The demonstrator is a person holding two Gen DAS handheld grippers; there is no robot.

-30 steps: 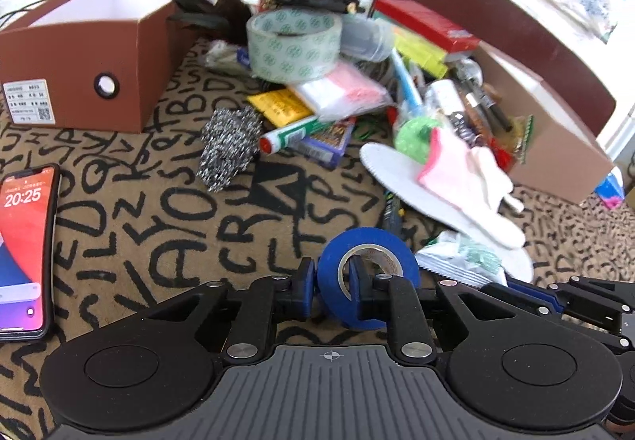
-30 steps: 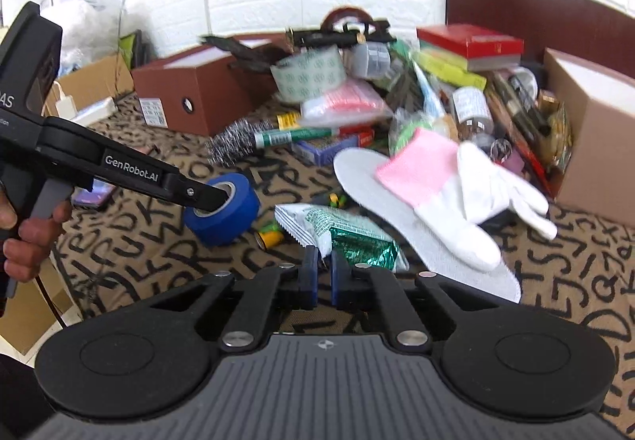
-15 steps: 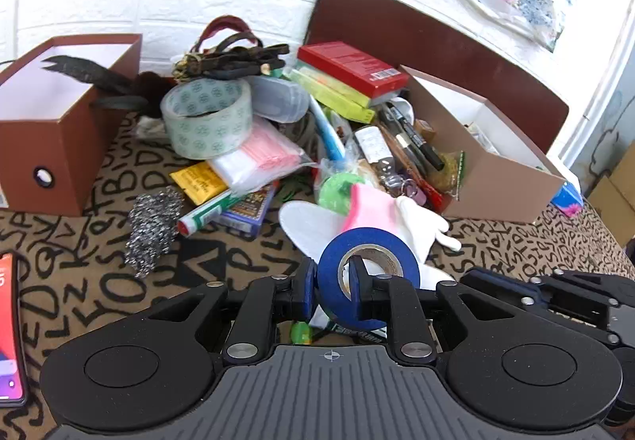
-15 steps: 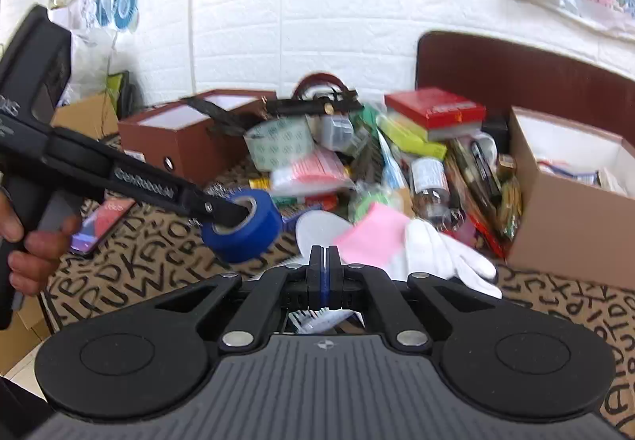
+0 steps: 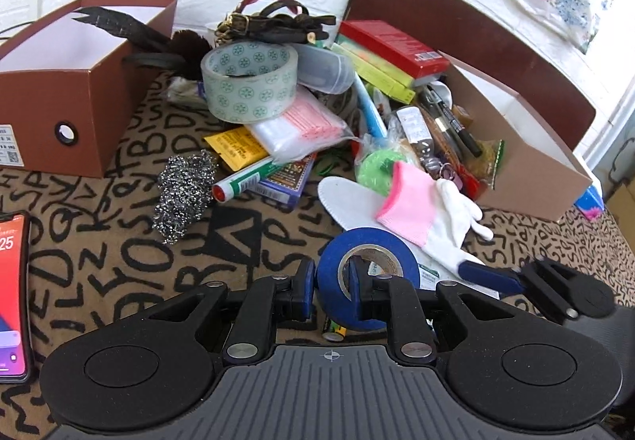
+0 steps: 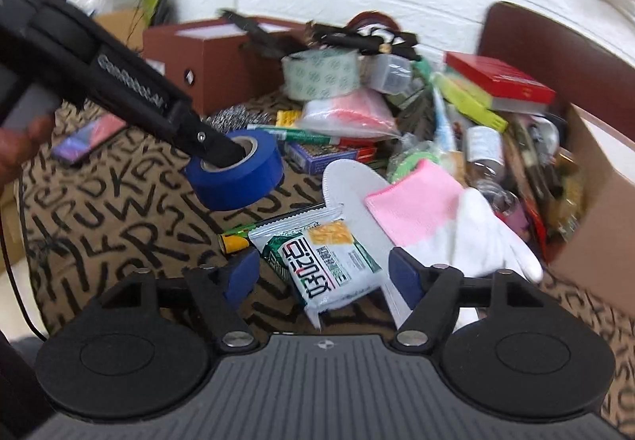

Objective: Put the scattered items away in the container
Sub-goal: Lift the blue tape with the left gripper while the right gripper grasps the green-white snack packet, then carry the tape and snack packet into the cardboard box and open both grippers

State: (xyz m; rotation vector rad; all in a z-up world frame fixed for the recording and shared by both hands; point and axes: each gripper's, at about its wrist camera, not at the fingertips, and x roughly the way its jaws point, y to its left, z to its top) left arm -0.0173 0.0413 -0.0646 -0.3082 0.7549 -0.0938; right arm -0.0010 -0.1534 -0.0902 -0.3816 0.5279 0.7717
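Note:
My left gripper [image 5: 331,287] is shut on a blue tape roll [image 5: 381,245], one finger inside its hole, held above the patterned cloth; it also shows in the right wrist view [image 6: 238,174]. My right gripper [image 6: 323,275] is open, its fingers on either side of a green and white snack packet [image 6: 325,261] lying on the cloth. The right gripper's blue fingertip [image 5: 488,277] shows at the right in the left wrist view. An open brown box [image 5: 79,83] stands at the back left, another open box [image 5: 532,162] lies at the right.
A pile between the boxes holds a clear tape roll [image 5: 250,81], a steel scourer [image 5: 182,190], a marker [image 5: 246,182], a pink and white glove [image 5: 428,210], a white insole [image 6: 349,182] and a red box [image 5: 393,47]. A phone [image 5: 12,293] lies at the left edge.
My right gripper has opened and dropped low around the snack packet. My left gripper, still holding the blue tape, has come down and tilted toward the cloth.

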